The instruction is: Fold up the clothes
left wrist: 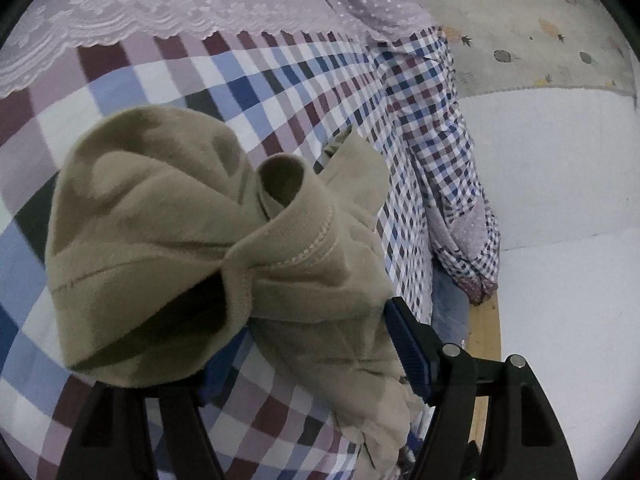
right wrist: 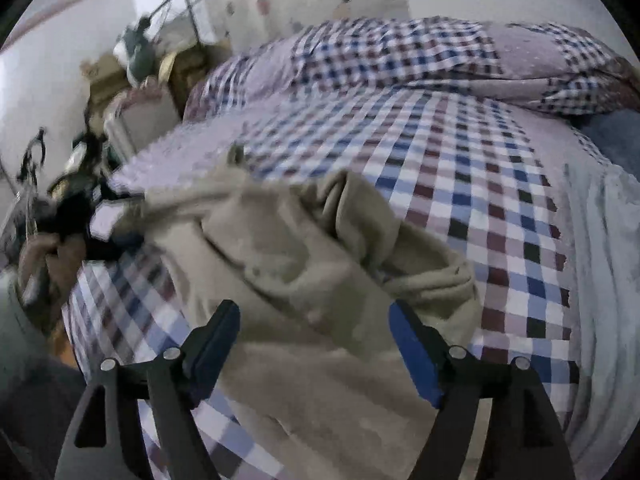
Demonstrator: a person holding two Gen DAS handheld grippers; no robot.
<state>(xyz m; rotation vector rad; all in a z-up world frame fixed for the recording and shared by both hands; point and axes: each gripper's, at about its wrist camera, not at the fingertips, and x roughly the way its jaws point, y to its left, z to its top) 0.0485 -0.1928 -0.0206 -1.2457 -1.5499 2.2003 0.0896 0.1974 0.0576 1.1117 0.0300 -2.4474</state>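
Observation:
A beige sweatshirt-like garment (left wrist: 168, 240) fills the left wrist view, bunched up and lifted above the checkered bedsheet (left wrist: 248, 92). My left gripper (left wrist: 312, 320) stands wide with this thick bunch between its jaws. The right blue pad (left wrist: 408, 344) presses on the cloth, while cloth hides the left pad. In the right wrist view the same garment (right wrist: 304, 264) lies rumpled on the bed. My right gripper (right wrist: 314, 308) hovers over it, open, with cloth below its blue pads (right wrist: 416, 356). Far left, blurred, a hand (right wrist: 40, 256) holds the other gripper, and the cloth stretches towards it.
A lilac lace cover (left wrist: 160, 4) lies across the bed's far part. A checkered quilt (right wrist: 400, 60) is heaped along the back. The bed's wooden edge (left wrist: 484, 332) meets a white floor (left wrist: 568, 280). Boxes and clutter (right wrist: 120, 80) stand beside the bed.

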